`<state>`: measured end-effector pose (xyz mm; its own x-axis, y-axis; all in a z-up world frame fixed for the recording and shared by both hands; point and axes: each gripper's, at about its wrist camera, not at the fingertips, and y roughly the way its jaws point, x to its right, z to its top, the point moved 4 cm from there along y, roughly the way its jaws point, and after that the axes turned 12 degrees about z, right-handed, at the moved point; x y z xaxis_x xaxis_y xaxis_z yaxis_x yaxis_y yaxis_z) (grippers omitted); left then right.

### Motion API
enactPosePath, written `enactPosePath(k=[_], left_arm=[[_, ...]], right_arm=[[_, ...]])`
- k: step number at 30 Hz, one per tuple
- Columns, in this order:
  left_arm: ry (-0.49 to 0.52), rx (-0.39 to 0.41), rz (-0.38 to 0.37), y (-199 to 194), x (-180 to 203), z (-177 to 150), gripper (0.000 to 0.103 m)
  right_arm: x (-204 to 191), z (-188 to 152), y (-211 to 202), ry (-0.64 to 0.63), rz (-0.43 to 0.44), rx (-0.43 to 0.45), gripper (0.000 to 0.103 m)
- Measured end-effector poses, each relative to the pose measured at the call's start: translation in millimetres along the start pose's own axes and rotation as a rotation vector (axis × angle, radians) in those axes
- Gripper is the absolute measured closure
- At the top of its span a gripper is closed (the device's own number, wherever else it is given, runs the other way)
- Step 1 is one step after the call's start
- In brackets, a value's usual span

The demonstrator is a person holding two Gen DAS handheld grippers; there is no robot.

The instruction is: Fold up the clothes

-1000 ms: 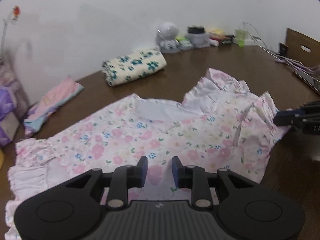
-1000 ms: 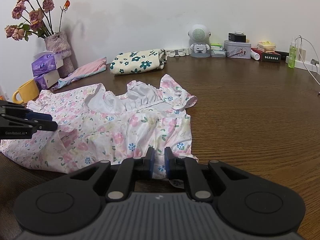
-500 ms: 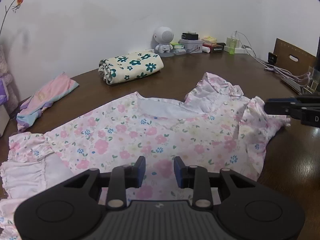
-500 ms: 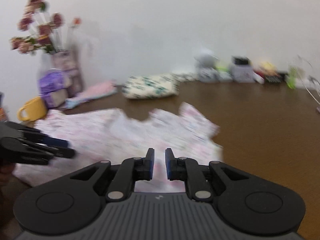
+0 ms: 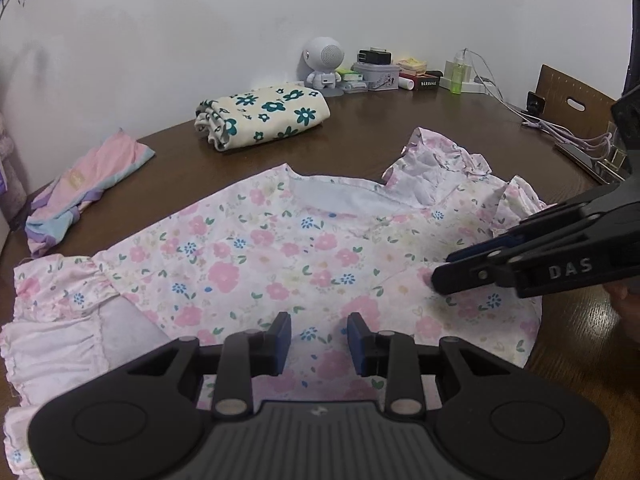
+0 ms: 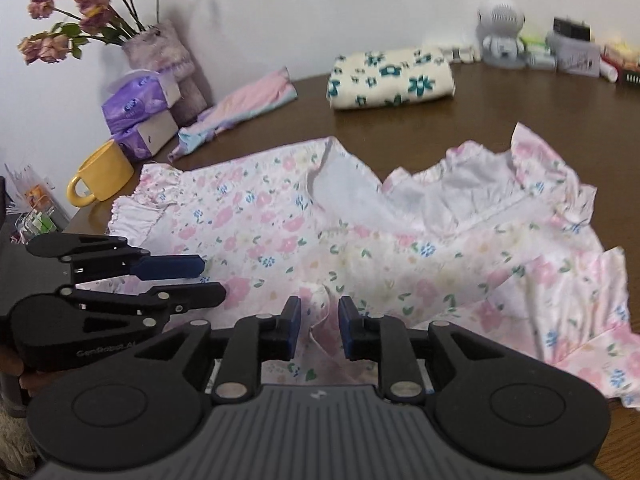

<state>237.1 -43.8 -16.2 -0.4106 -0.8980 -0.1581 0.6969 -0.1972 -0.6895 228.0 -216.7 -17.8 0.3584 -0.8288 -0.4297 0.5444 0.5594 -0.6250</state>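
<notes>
Item 1: pink floral cotton garment with ruffled sleeves (image 5: 280, 264), spread across the dark brown wooden table (image 5: 360, 132), neckline toward the wall; its right-hand portion is folded over and rumpled, pale inner lining showing (image 6: 460, 192)

Item 2: my left gripper (image 5: 319, 338), black with blue pads, jaws parted to a moderate gap, nothing between them, poised over the garment's lower edge; in the right wrist view it comes in from the left (image 6: 208, 280) above the fabric

Item 3: my right gripper (image 6: 319, 328), jaws parted to a similar gap, a raised pucker of the floral fabric standing between the fingers, not clamped; in the left wrist view it reaches in from the right (image 5: 440, 270), its tips at the cloth surface

Item 4: cream folded cloth bundle with teal flowers (image 5: 264, 116), near the wall, well apart from the garment

Item 5: folded pink and pale-blue cloth (image 5: 84, 188), at the table's left edge

Item 6: white robot-shaped figurine (image 5: 324, 64), against the wall beside small boxes

Item 7: yellow ceramic mug (image 6: 102, 174), beside purple tissue packs (image 6: 136, 112) and a vase of dried roses (image 6: 80, 8)
</notes>
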Motion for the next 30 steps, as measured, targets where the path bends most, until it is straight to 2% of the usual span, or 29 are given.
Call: enactPosePath(k=[2,4,8,15,18,20,24,26,30], left_arm=[[-0.007,-0.005,-0.002,1,-2,0,0.095],[-0.015,-0.007,-0.002,0,-3,-1,0.101],[-0.009,0.013,0.014,-5,-4,0,0.103],[-0.021,0.024,0.064,-8,-10,2,0.103],[-0.032,0.010,0.046,-6,-12,2,0.101],[-0.032,-0.003,0.032,-5,-13,2,0.094],[-0.012,-0.005,0.047,-4,-14,0,0.089],[-0.004,-0.011,0.043,-2,-15,-1,0.083],[-0.004,-0.019,0.021,2,-18,-3,0.083]], right_arm=[[-1,2,3,0.002,-0.002,-0.001,0.082],[-3,4,4,-0.009,-0.002,0.002,0.094],[-7,10,6,-0.039,0.002,0.009,0.101],[-15,20,9,-0.090,0.007,0.021,0.102],[-16,21,10,-0.107,-0.005,0.032,0.102],[-14,20,11,-0.112,-0.007,0.036,0.102],[-11,16,11,-0.116,-0.005,0.034,0.102],[-11,14,11,-0.121,-0.006,0.033,0.102],[-11,12,11,-0.128,-0.001,0.031,0.102]])
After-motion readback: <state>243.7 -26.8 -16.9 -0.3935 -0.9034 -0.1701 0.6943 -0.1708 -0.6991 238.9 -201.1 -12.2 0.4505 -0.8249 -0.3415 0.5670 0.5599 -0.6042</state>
